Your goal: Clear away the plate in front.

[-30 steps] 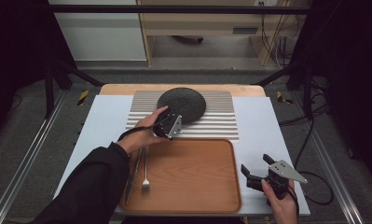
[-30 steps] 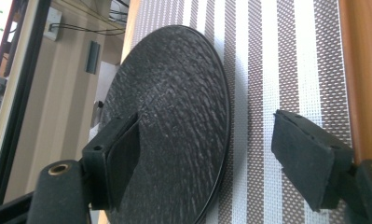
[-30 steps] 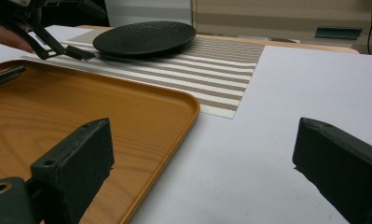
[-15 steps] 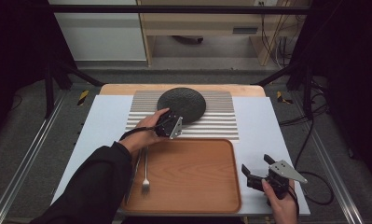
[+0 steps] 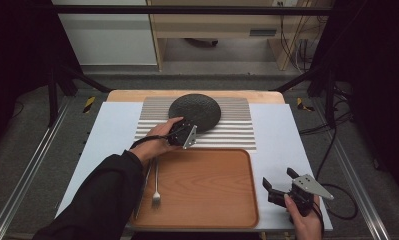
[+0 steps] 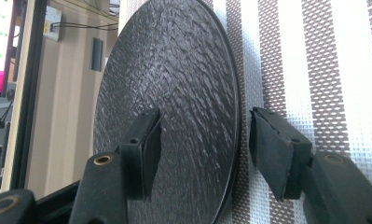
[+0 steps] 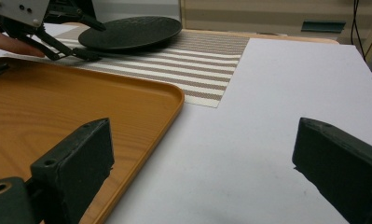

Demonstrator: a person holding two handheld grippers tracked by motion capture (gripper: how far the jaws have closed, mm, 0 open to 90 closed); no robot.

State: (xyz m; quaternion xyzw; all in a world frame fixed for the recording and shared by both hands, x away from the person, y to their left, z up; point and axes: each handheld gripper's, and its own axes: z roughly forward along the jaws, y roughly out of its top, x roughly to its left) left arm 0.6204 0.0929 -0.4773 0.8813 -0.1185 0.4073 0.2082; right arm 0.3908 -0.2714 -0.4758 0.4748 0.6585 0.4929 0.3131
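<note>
The black plate is sitting on the striped mat by the table's far edge, its rim between the left gripper jaws, which have just been closing, half-open, pads not pressing yet. Right gripper is hanging wide open, holding nothing.

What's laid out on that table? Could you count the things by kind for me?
Dark plate: 1
Striped placemat: 1
Wooden tray: 1
Fork: 1
Second utensil, kind unclear: 1
Total: 5
</note>
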